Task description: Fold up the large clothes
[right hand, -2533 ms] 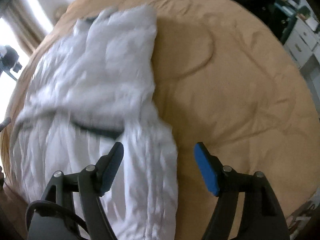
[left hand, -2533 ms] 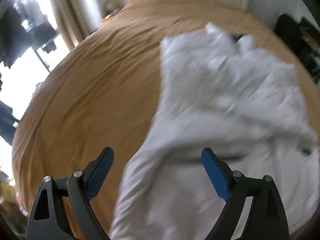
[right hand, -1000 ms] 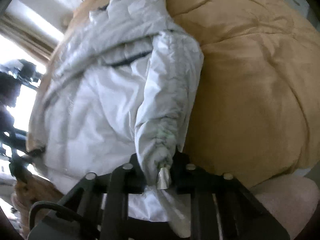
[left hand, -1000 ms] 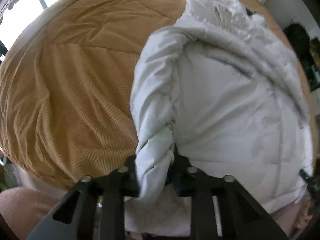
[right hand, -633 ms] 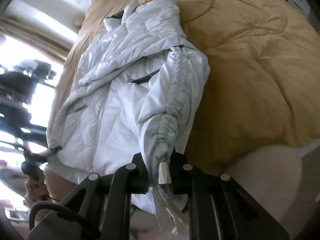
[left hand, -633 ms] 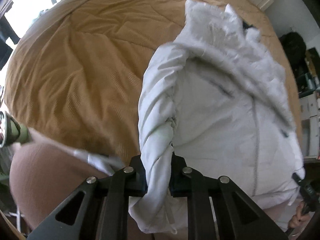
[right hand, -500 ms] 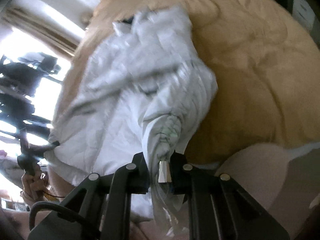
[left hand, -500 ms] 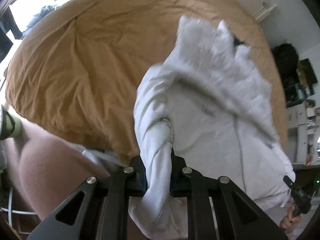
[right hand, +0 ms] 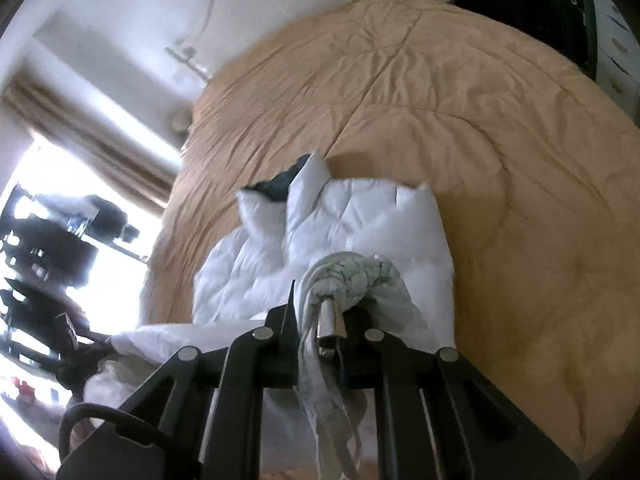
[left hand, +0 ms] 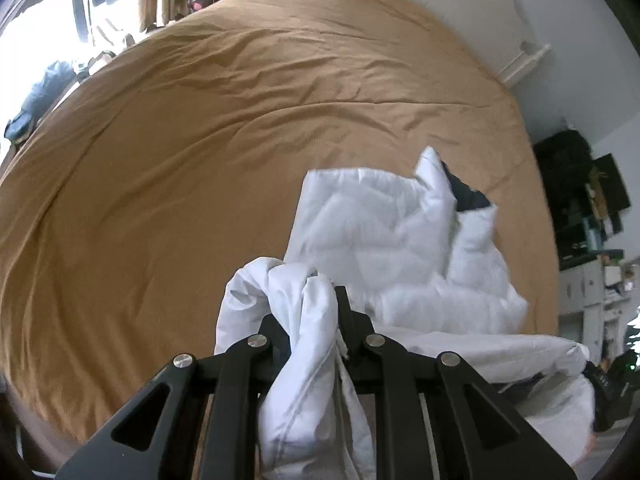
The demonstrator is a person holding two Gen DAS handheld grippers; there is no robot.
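Observation:
A white padded jacket (left hand: 384, 236) lies on a brown bed cover (left hand: 200, 128), collar end away from me with dark lining showing. My left gripper (left hand: 310, 300) is shut on a bunched white part of the jacket's near end, lifted off the bed. In the right wrist view the same jacket (right hand: 360, 216) shows, and my right gripper (right hand: 320, 312) is shut on a gathered, greenish-tinged bunch of it (right hand: 352, 272), also lifted. The jacket's near hem hangs between the two grippers. The other gripper shows at the far edge of each view.
The brown bed cover (right hand: 500, 120) stretches wide beyond the jacket. A window with curtains (right hand: 92, 148) stands on the left side, dark furniture and shelves (left hand: 576, 184) on the right, a white wall (left hand: 540, 8) behind the bed.
Both grippers, still shut on the jacket's near end, have risen and swung forward over the bed. The near part of the jacket has lifted and bunched toward the collar end.

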